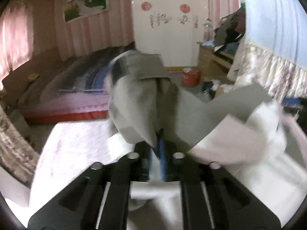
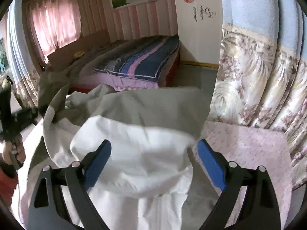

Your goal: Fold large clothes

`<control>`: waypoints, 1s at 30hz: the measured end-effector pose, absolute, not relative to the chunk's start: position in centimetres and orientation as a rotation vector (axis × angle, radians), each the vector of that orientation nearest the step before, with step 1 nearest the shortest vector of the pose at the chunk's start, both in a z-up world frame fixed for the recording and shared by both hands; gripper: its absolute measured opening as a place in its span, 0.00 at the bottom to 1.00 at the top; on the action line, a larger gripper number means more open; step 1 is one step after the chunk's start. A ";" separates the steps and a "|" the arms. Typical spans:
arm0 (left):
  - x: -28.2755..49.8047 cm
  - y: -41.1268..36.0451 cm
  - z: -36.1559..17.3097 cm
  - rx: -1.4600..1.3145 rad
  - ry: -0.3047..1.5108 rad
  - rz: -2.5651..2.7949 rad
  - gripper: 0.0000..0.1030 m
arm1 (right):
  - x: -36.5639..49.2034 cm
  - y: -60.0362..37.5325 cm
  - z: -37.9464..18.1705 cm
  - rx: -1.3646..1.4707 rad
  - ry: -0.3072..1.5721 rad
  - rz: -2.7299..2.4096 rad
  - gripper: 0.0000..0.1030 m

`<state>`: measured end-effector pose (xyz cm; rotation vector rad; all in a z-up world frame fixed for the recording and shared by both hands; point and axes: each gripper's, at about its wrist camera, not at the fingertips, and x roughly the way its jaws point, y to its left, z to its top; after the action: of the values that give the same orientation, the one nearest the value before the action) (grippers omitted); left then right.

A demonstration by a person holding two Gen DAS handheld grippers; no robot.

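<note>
A large white-and-grey garment [image 1: 134, 99] lies bunched over a pink patterned sheet [image 1: 76, 149]. My left gripper [image 1: 159, 153] is shut on a fold of it; the cloth rises in a blurred grey peak straight out of the narrow gap between the blue pads. In the right wrist view the same garment [image 2: 145, 163] bulges up as a white mound between the fingers of my right gripper [image 2: 154, 143], which stands wide open; its blue pads [image 2: 210, 164] flank the cloth without pinching it. A person's hand [image 2: 13, 151] holds the left tool at the far left edge.
A bed with a blue and pink striped blanket [image 2: 145, 61] stands beyond the work surface. A floral curtain [image 2: 249, 76] hangs close on the right. A red container [image 1: 191, 77] sits on the floor by a cluttered wooden desk [image 1: 216, 57] and a white wardrobe [image 1: 167, 38].
</note>
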<state>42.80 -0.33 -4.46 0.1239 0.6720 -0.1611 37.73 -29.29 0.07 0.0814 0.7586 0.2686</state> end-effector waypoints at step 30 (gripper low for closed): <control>36.7 -0.8 -5.5 0.058 0.811 -0.166 0.97 | 36.9 -29.2 -2.7 0.009 0.818 0.193 0.89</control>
<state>36.66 -0.78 -5.52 0.0585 0.8107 -0.1662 36.94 -29.18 -2.69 0.0086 0.8181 0.1932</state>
